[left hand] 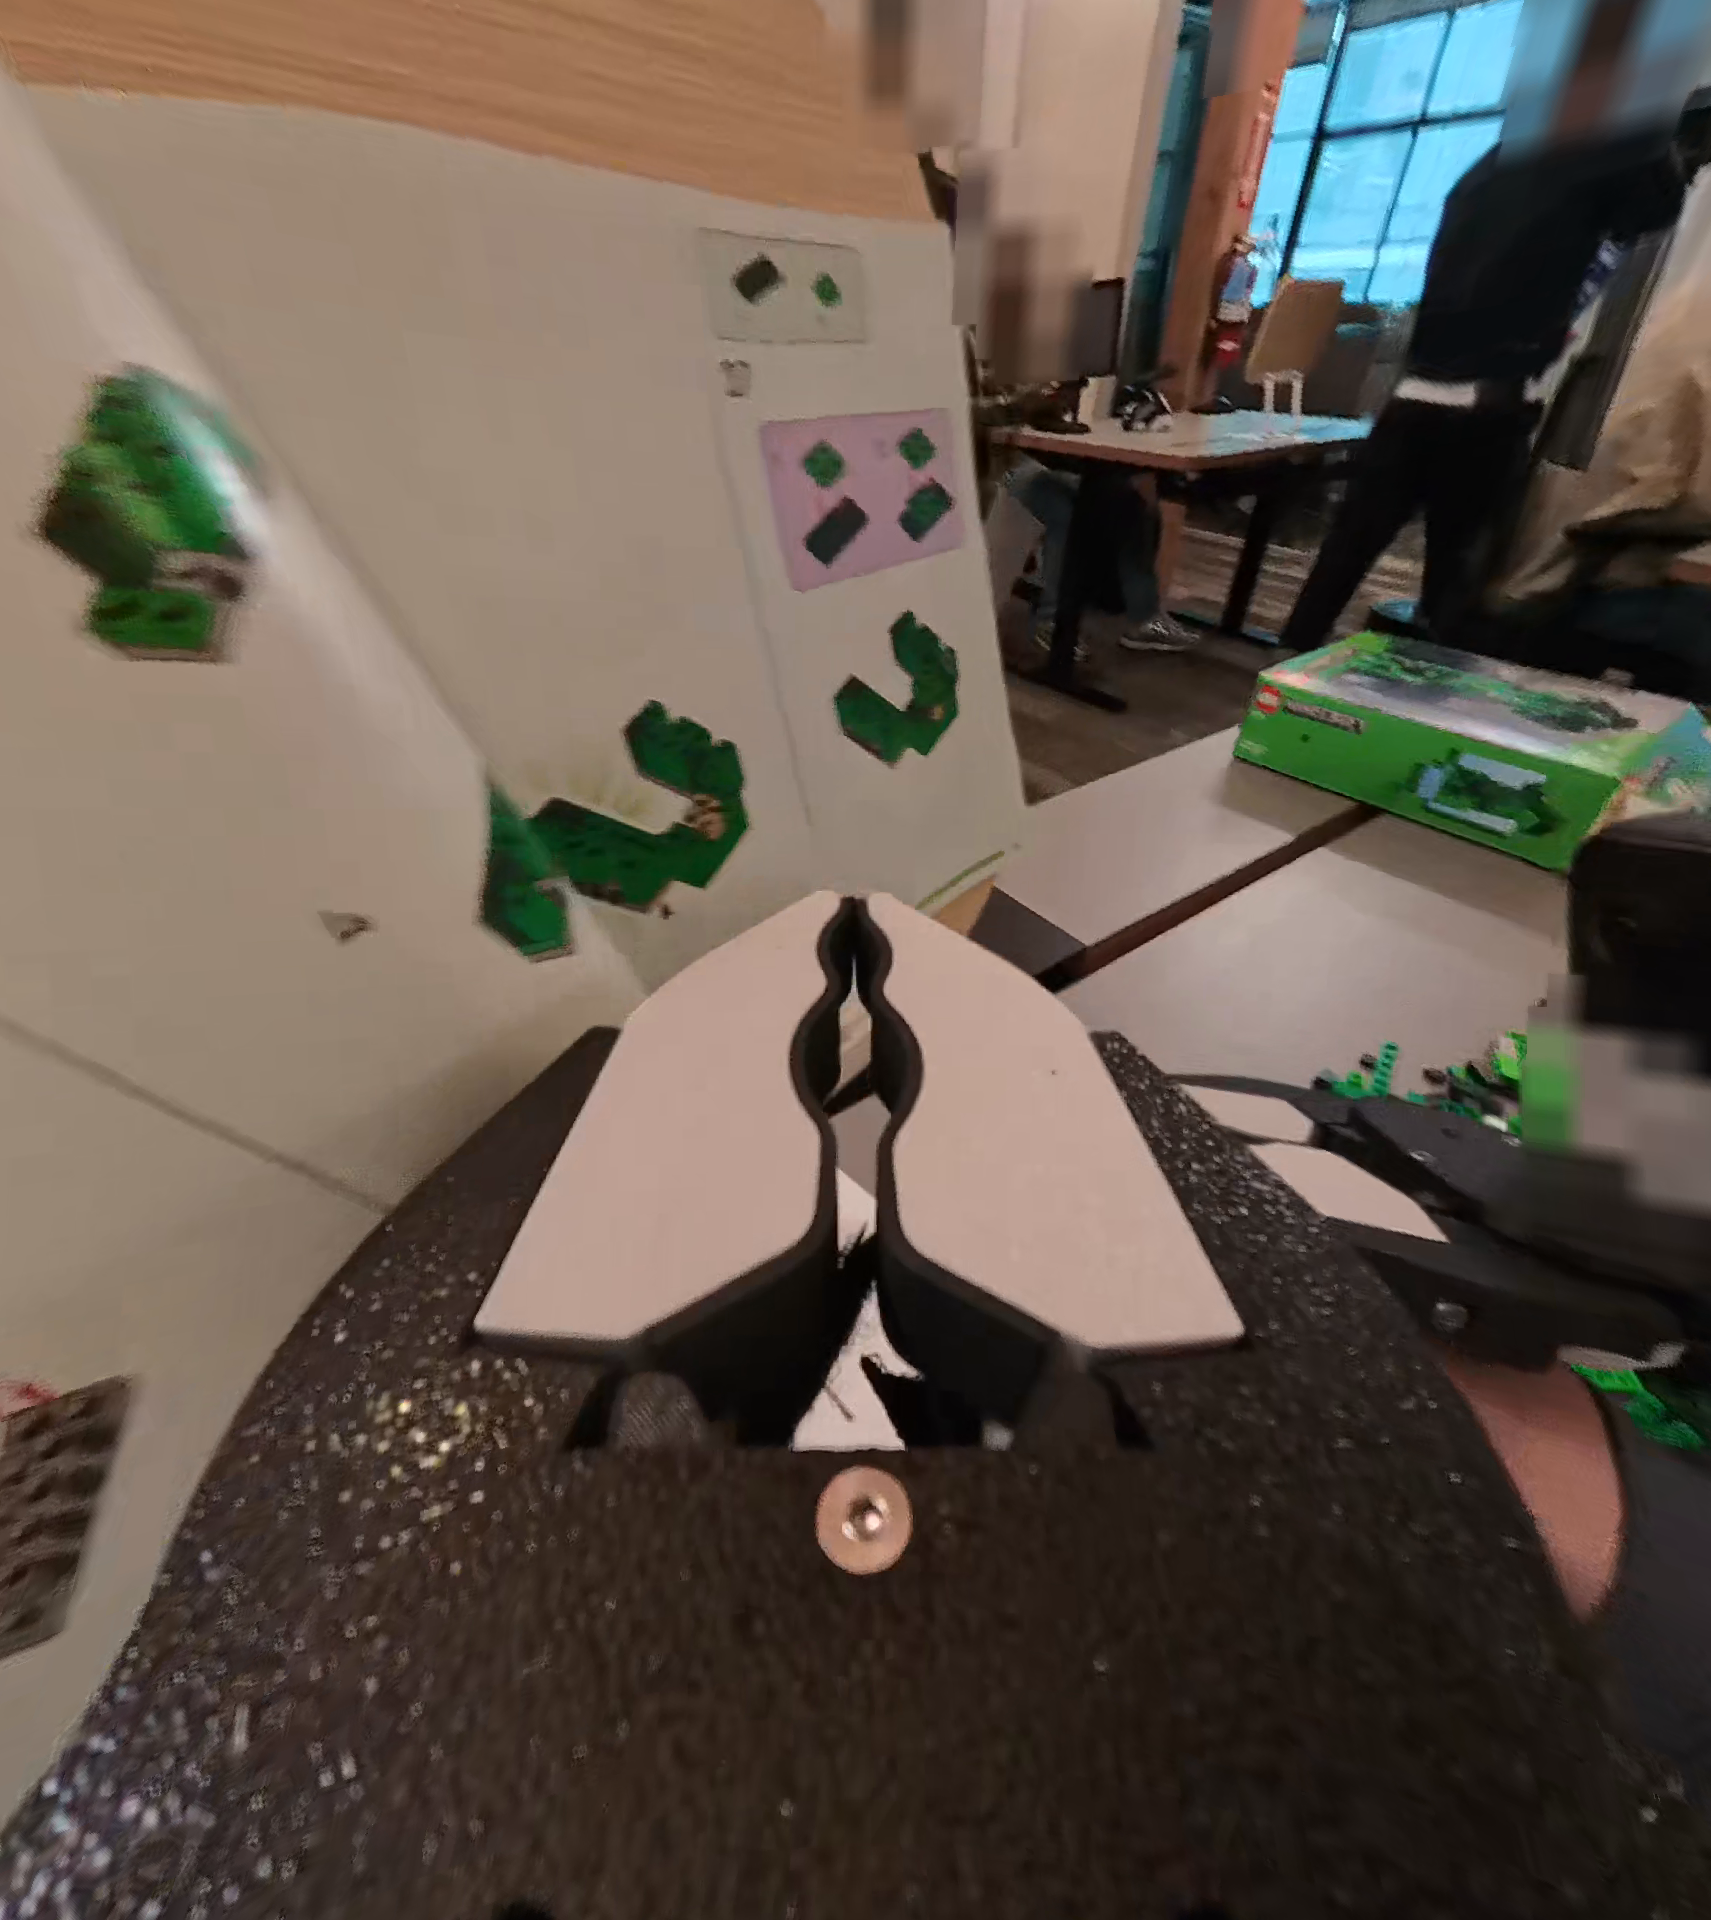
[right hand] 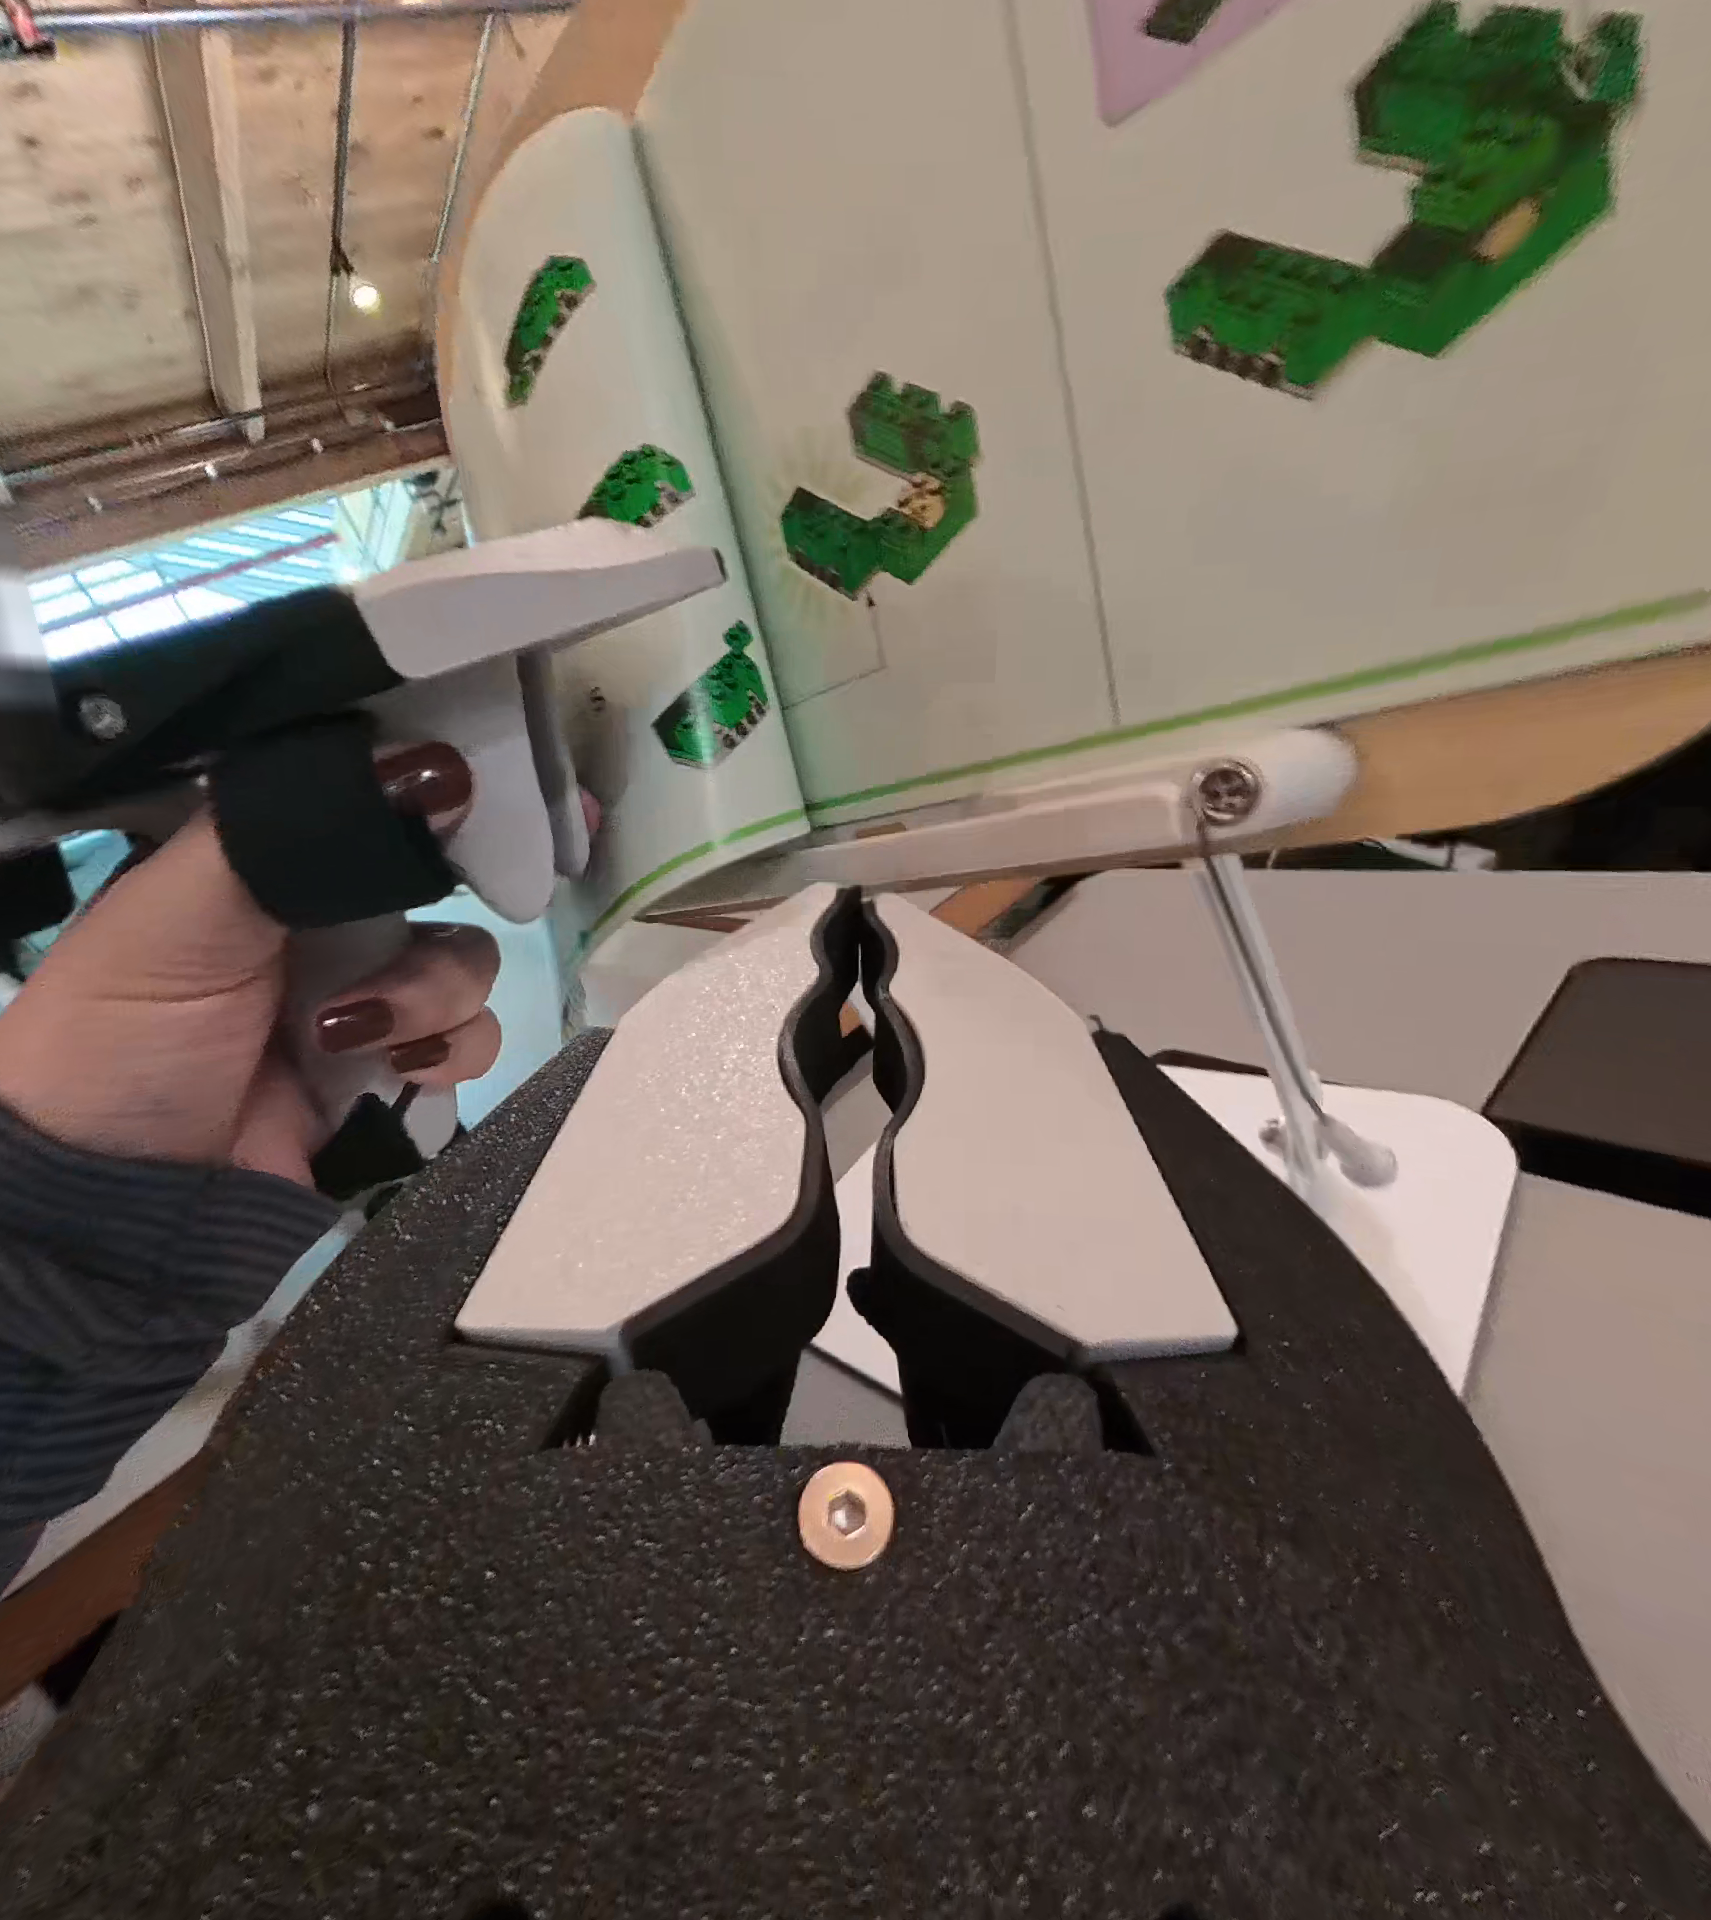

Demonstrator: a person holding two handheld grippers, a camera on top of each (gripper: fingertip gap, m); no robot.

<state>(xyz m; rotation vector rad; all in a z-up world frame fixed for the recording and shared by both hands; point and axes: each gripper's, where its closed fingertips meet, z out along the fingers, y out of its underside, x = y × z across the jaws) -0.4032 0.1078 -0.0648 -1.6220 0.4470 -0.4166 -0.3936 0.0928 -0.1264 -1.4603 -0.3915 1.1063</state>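
In the left wrist view the left claw [left hand: 856, 920] sits at the centre of the frame with its two grey fingers pressed together at the tips, nothing between them. Just beyond the tips, filling the upper left of the frame, stands an open instruction booklet [left hand: 539, 540] printed with green brick assemblies; its lower right corner ends just past the claw tips, and a curling page on the left is blurred. To the right of that corner the pale desk [left hand: 1277, 935] lies open up to a green toy-set box [left hand: 1474, 758] at the right edge. Loose green bricks [left hand: 1433, 1081] are scattered at the right, partly behind the other claw's black body. A person in dark clothes [left hand: 1516, 343] stands well back in the room at the upper right. In the right wrist view the right claw [right hand: 859, 914] is likewise closed and empty, its tips just under the lower edge of the booklet [right hand: 1246, 520], which rests on a white stand ledge [right hand: 1038, 821] held by a thin metal rod [right hand: 1266, 1018] rising from a white base [right hand: 1433, 1195]. At the left of this frame a hand [right hand: 207, 997] grips the left claw's handle, and that claw's fingers [right hand: 539, 592] are at the edge of a booklet page; whether they pinch it cannot be told. A dark flat slab [right hand: 1661, 1070] lies on the desk at the right edge.
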